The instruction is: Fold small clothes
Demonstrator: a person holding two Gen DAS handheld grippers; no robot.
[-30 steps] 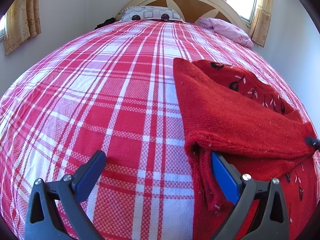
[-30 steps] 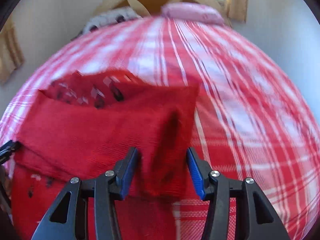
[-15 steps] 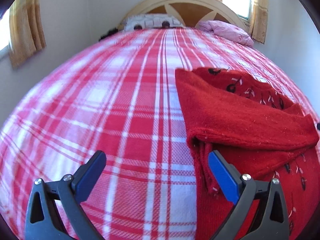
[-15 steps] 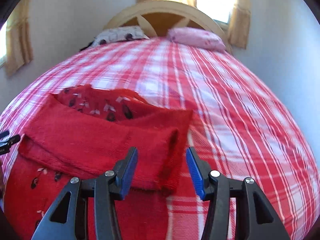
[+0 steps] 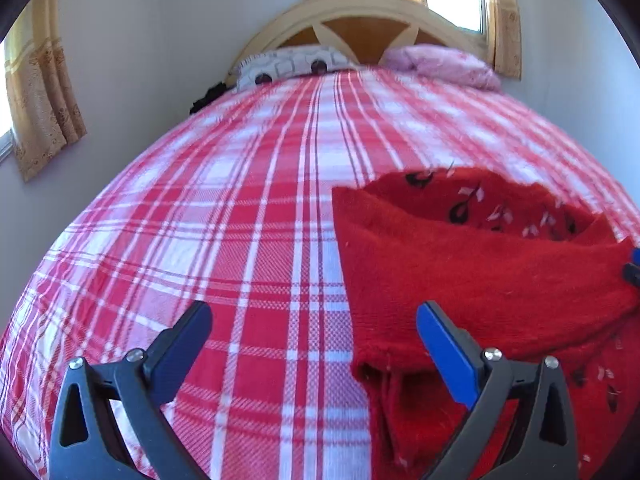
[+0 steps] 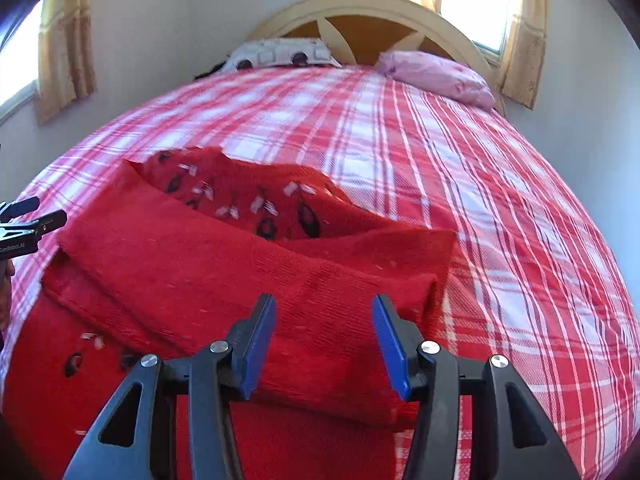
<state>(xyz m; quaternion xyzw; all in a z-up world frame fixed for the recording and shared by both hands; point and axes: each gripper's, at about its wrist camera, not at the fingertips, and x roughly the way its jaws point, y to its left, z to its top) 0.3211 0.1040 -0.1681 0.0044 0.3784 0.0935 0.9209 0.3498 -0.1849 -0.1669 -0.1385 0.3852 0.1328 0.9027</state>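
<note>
A small red knit garment [image 5: 472, 276] with black and white motifs lies on the bed, its sleeves folded across the body. It also shows in the right wrist view [image 6: 224, 276]. My left gripper [image 5: 314, 328] is open and empty above the garment's left edge, its right finger over the fabric. My right gripper [image 6: 324, 320] is open and empty, hovering above the folded sleeve near the garment's right edge. The left gripper's tips show at the left edge of the right wrist view [image 6: 28, 220].
The bed has a red and white plaid cover [image 5: 248, 208]. A patterned pillow [image 5: 288, 66] and a pink pillow [image 5: 440, 64] lie at a cream headboard [image 6: 360, 12]. Walls and curtained windows flank the bed.
Both grippers have lifted and pulled back from the garment. The right gripper, earlier around the sleeve fold, now hovers above it. The garment lies still.
</note>
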